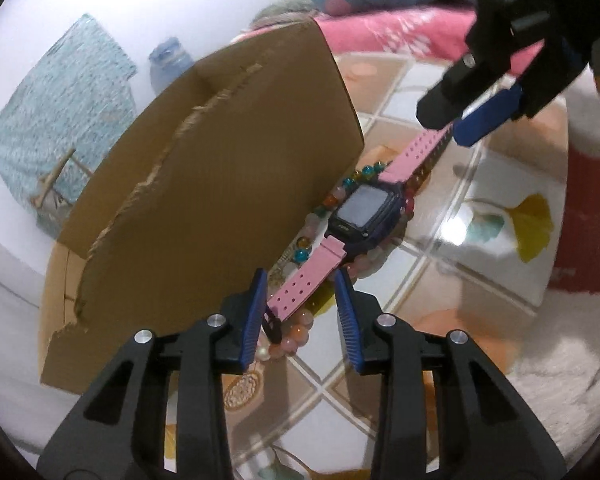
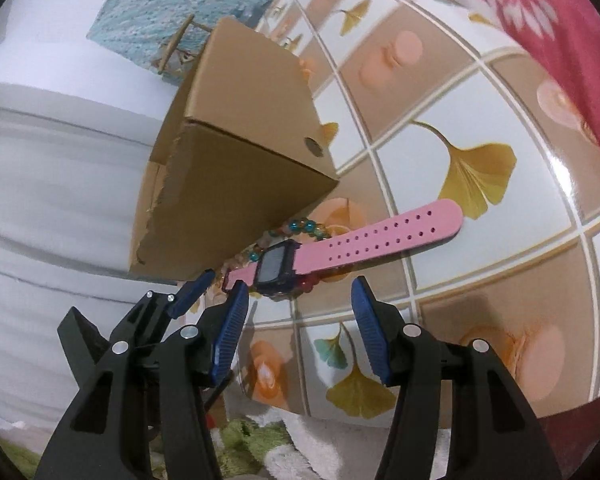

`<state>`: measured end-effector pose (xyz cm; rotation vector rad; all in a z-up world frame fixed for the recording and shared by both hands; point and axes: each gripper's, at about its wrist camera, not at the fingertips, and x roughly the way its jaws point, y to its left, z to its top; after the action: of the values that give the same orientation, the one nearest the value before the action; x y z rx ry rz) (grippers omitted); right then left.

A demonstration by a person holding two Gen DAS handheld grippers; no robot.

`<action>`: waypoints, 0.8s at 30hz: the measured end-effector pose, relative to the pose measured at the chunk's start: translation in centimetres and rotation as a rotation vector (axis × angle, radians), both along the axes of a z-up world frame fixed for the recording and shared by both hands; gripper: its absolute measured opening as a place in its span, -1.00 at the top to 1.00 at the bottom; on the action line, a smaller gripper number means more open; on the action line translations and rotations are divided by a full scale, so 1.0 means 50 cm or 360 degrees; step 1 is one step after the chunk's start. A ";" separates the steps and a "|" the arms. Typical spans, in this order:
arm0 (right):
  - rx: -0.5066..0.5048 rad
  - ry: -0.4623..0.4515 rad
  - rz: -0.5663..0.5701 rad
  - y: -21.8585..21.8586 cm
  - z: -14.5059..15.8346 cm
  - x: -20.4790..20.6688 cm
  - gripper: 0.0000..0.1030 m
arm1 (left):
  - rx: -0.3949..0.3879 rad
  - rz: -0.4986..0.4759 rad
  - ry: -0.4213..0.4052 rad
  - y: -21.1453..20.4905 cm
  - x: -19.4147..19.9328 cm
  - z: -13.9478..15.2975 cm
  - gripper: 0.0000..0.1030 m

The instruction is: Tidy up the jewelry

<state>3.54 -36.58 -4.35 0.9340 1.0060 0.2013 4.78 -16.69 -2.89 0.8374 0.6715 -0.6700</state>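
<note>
A watch (image 1: 364, 208) with a dark case and pink straps lies on several bead bracelets (image 1: 300, 256) beside a cardboard box (image 1: 220, 160). My left gripper (image 1: 300, 280) is open. The near strap lies between its blue pads, and a gap shows on the right side. My right gripper (image 1: 460, 120) hangs open just above the far strap end. In the right wrist view the watch (image 2: 276, 266) lies just past my open right gripper (image 2: 300, 286), with nothing between the fingers. One finger (image 2: 190, 294) of the left gripper shows at the strap's near end.
The tabletop (image 2: 480, 92) has a glossy cover printed with ginkgo leaves. Behind the box stand a teal picture on a small easel (image 1: 60, 100) and a blue jar (image 1: 168, 60). Pink cloth (image 1: 380, 28) lies at the back and white fluffy fabric (image 1: 560, 360) at the right.
</note>
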 end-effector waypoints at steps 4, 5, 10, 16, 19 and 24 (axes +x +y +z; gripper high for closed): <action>0.0033 0.0026 0.0003 -0.003 -0.015 0.004 -0.03 | 0.0071 -0.0026 0.0008 -0.010 0.009 -0.012 0.44; 0.0038 0.0031 0.0001 -0.003 -0.017 0.003 -0.03 | 0.0080 -0.0031 0.0011 -0.013 0.013 -0.014 0.45; 0.0069 0.0054 -0.0017 -0.008 -0.029 -0.003 -0.03 | 0.0130 -0.0072 -0.0008 -0.025 0.014 -0.023 0.57; 0.0095 0.0049 -0.0033 -0.013 -0.030 -0.011 -0.03 | 0.0162 -0.0111 -0.0060 -0.011 -0.002 -0.024 0.73; 0.0126 0.0040 -0.0045 -0.017 -0.031 -0.017 -0.03 | 0.0149 -0.0121 -0.0077 -0.010 -0.012 -0.017 0.87; 0.0252 0.0018 -0.0091 -0.029 -0.037 -0.030 -0.03 | 0.0071 -0.0136 -0.0047 -0.004 -0.025 0.020 0.95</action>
<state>2.02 -38.01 -6.21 1.1078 0.9824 0.2303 3.51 -16.87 -1.90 0.9197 0.6284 -0.7206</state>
